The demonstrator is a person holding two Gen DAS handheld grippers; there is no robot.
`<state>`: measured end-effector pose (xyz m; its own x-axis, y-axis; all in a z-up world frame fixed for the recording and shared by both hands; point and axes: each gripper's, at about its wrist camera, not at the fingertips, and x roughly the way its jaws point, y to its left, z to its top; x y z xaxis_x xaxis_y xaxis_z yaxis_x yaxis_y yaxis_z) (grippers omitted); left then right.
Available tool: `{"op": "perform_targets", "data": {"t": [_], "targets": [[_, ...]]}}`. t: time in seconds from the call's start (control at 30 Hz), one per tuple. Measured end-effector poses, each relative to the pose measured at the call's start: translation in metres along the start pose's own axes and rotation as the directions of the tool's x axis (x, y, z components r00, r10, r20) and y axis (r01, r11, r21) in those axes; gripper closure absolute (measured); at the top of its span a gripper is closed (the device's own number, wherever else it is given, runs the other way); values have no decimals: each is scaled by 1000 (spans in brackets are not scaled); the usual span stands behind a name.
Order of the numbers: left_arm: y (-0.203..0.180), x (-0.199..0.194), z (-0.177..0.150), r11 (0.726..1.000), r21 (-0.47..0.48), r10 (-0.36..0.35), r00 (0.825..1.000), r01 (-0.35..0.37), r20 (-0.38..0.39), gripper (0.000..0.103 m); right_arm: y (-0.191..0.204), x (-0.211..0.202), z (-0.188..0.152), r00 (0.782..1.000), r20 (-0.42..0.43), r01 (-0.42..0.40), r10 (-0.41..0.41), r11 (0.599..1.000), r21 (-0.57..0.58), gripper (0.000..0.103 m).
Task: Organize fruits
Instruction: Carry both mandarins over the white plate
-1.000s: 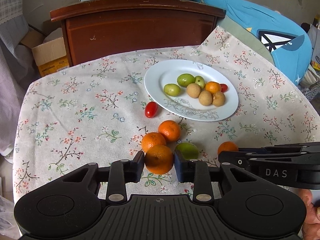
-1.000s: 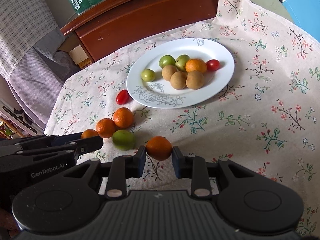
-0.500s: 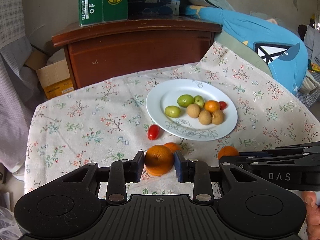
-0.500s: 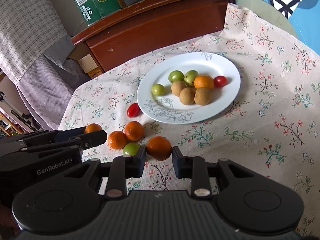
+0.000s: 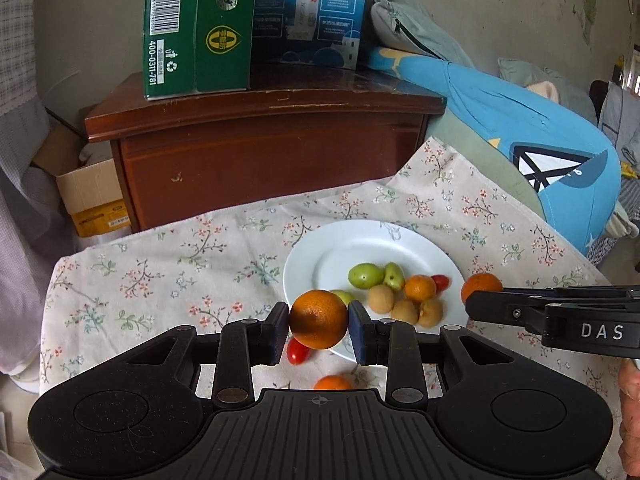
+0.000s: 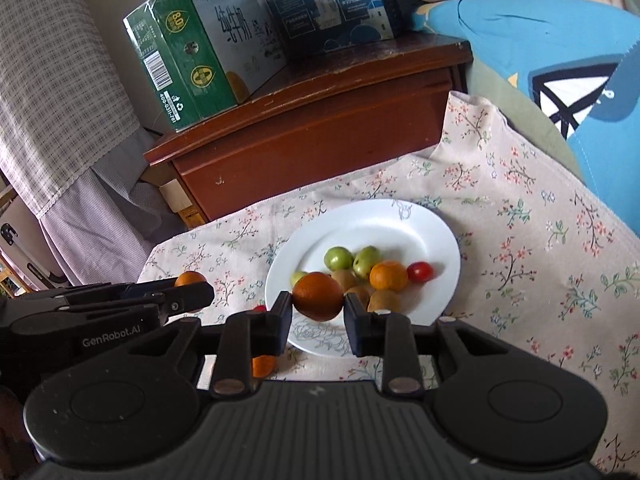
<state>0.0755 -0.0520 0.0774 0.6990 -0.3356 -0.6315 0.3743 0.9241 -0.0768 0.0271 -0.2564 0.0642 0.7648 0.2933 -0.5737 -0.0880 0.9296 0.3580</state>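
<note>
White plate holds green fruits, brown fruits, orange, tomato.

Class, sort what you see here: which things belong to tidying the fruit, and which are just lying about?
Belong to the job:
left claw gripping a tangerine
right claw gripping another tangerine
white plate
loose cherry tomato

Just lying about:
green carton
blue carton
wooden cabinet

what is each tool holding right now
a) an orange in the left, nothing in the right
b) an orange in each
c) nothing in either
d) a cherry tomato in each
b: the left tool is clamped on one orange, and the right tool on another orange, both above the plate.
</note>
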Motion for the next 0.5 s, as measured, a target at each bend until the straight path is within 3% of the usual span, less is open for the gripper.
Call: {"op": "perform_targets", "data": {"t": [0.23, 0.5], "targets": [[5, 23, 21, 1000, -3, -23, 1000, 23, 5, 73, -18, 12, 25, 999, 38, 0, 0, 1000, 7, 75], [6, 55, 32, 999, -1, -43, 999, 43, -11, 73, -36, 38, 39, 999, 25, 25, -26, 999, 46, 75]]}}
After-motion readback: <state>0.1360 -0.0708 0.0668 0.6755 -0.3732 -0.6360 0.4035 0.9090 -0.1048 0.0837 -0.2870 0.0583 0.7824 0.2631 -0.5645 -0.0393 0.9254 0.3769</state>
